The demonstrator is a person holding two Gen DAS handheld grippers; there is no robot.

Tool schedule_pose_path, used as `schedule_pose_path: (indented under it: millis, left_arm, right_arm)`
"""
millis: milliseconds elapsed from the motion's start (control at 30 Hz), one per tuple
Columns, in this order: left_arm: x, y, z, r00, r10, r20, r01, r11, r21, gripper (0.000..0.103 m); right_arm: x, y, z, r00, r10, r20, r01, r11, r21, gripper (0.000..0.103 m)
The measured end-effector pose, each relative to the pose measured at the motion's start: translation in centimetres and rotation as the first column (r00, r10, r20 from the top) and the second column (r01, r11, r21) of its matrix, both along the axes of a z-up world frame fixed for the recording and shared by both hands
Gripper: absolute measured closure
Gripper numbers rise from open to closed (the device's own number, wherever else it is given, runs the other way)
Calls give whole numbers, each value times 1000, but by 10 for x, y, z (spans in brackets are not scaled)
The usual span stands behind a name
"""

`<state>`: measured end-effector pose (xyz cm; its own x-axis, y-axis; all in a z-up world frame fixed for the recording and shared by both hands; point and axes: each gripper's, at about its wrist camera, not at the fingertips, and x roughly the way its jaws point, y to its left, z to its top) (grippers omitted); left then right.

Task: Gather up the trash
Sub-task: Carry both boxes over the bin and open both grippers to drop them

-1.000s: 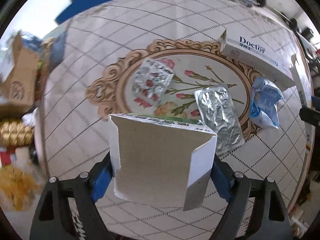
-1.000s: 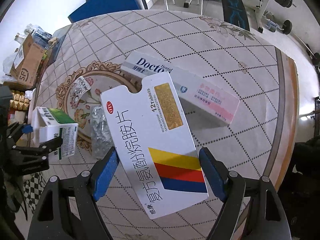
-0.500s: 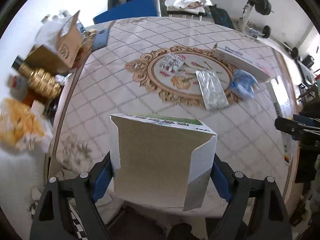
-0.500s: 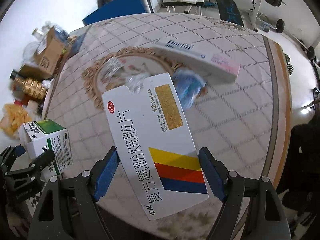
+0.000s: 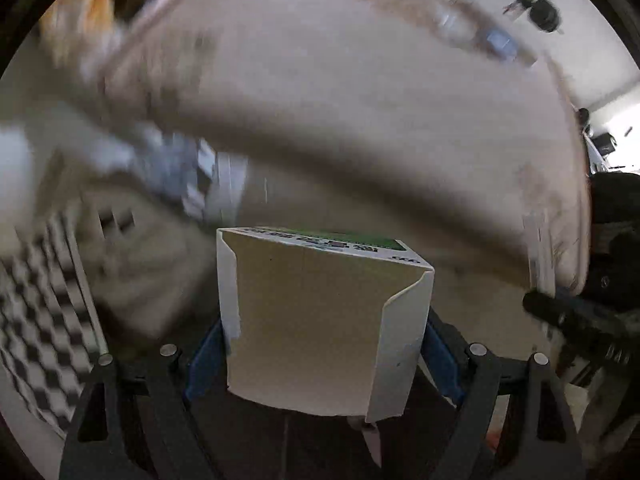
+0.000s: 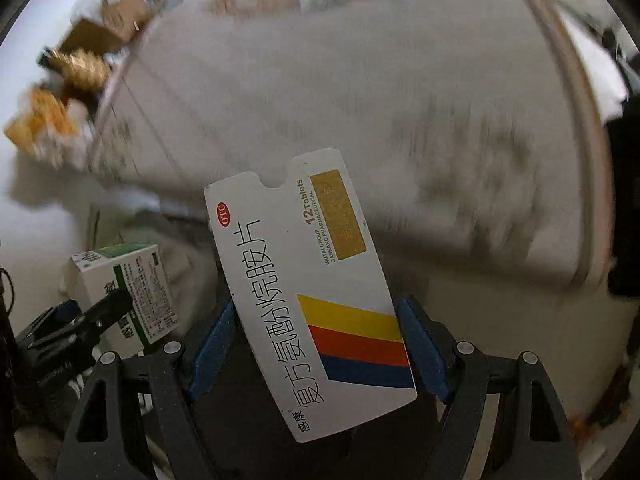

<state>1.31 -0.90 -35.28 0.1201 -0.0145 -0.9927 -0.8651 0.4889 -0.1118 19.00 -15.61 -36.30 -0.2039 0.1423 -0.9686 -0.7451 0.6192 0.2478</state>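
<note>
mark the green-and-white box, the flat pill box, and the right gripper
green-and-white box (image 6: 124, 292), right wrist view, printed side panel
flat pill box (image 6: 308, 300), right wrist view, printed front face
right gripper (image 6: 316, 352), right wrist view, midway between fingertips

pale patterned table (image 6: 360, 92), heavily blurred, indistinct items at its far edge

Blurred pale tabletop (image 6: 360, 80) w/ tan rim, black-and-white checkered floor (image 5: 36, 312) lower left, cardboard boxes (image 6: 116, 24) and gold-wrapped clutter (image 6: 78, 68) upper left, white wall (image 5: 600, 40), bright daylight at right
</note>
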Motion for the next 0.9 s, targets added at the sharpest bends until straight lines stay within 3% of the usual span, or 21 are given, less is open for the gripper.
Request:
schedule_pose_path:
  millis: [233, 433, 567, 733, 800, 833, 867, 900]
  left_arm:
    - [-20, -8, -150, 996, 79, -29, -84, 971, -223, 18]
    - [-5, 4, -267, 992, 123, -18, -122, 935, -334, 17]
    - [1, 8, -329, 991, 129, -20, -128, 923, -362, 15]
    - [5, 12, -372, 992, 112, -55, -124, 929, -349, 5]
    - [-1, 15, -377, 991, 117, -60, -131, 930, -344, 2]
    - [-3, 16, -379, 990, 121, -65, -136, 933, -333, 2]
    - [-5, 17, -378, 989, 125, -73, -142, 941, -308, 2]
    - [-6, 17, -377, 989, 129, -77, -146, 948, -282, 2]
  right_arm:
    - [-46, -35, -143, 997, 5, -72, -17, 986, -167, 21]
    - [-36, -39, -262, 990, -105, -89, 84, 972, -217, 21]
    - [-22, -34, -338, 974, -189, -126, 155, 958, -240, 21]
    - [-10, -15, -399, 959, -227, -167, 182, 952, -247, 21]
    - [-7, -5, -416, 950, -239, -200, 190, 953, -236, 19]
    - [-6, -3, -423, 948, -240, -207, 191, 954, -231, 14]
    - [-5, 0, -427, 949, -236, -207, 191, 957, -217, 0]
    - [-5, 3, -427, 956, -223, -189, 183, 961, -208, 0]
